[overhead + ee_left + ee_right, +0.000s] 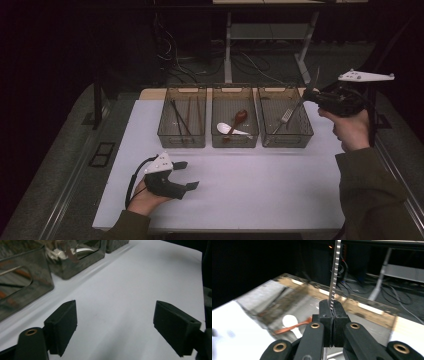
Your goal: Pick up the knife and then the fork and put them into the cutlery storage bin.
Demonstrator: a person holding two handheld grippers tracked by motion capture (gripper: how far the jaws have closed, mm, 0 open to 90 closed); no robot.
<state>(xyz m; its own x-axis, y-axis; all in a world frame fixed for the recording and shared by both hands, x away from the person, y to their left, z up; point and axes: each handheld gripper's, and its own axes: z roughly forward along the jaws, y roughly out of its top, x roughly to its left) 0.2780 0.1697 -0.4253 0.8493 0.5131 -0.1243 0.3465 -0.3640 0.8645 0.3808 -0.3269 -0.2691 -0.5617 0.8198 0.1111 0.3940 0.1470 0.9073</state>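
Dim room, bright table, and a blurred look along your right gripper.

From above you saw the white table (240, 190) lit evenly while the floor and background fell into near black; the three smoky bins (235, 117) cast only faint shadows at their bases. In the left gripper view the table glared almost featureless, the near bins (25, 287) were soft with streaky reflections, and the black pads (62, 327) stood sharp. In the right gripper view the bins (287, 302) smeared with motion blur, the table corner blew out white, yet the serrated knife (335, 272) and pads (325, 317) stayed crisp.
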